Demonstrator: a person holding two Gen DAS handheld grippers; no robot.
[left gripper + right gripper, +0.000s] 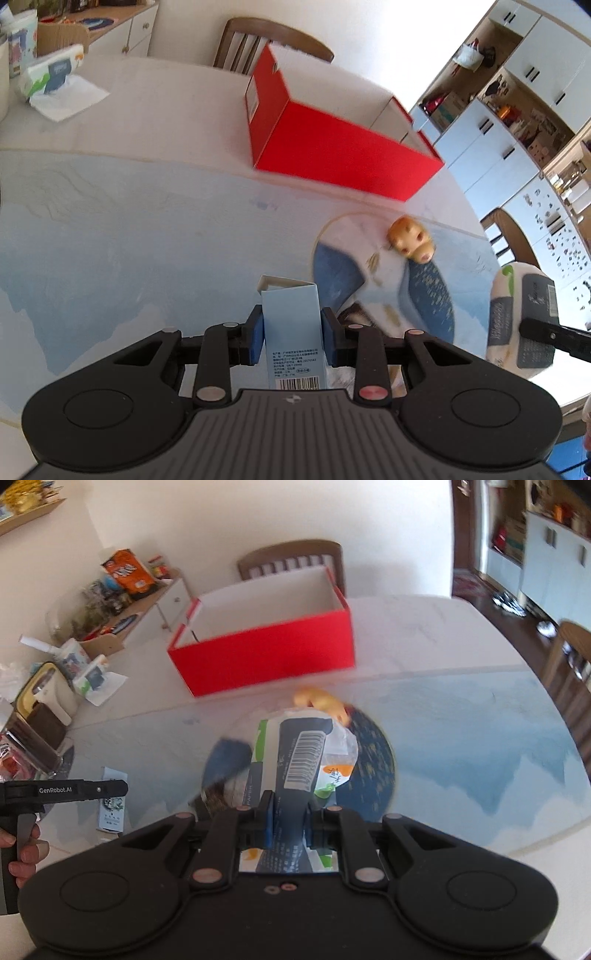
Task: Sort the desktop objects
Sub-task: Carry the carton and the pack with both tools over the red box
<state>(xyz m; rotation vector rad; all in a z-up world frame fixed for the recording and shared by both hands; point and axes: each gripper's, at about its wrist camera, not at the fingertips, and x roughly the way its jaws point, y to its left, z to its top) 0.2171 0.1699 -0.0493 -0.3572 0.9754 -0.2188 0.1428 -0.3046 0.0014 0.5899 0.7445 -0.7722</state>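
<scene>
My left gripper point(292, 338) is shut on a light blue carton point(293, 332) and holds it above the blue table mat. My right gripper point(290, 823) is shut on a tissue pack point(303, 760) with a dark band and barcode. The pack and the right gripper also show at the right of the left wrist view point(521, 317). The carton shows in the right wrist view point(112, 801) under the left gripper. An open red box point(332, 147) point(266, 642) stands on the table beyond both grippers. A small tan toy animal point(410, 240) point(325, 701) lies on the mat between the grippers and the box.
A second tissue pack on loose paper point(51, 81) point(94, 679) lies at the far left of the table. A wooden chair point(273, 40) point(291, 561) stands behind the box. Jars and a container point(37, 709) crowd the left table edge. Another chair point(569, 664) is at right.
</scene>
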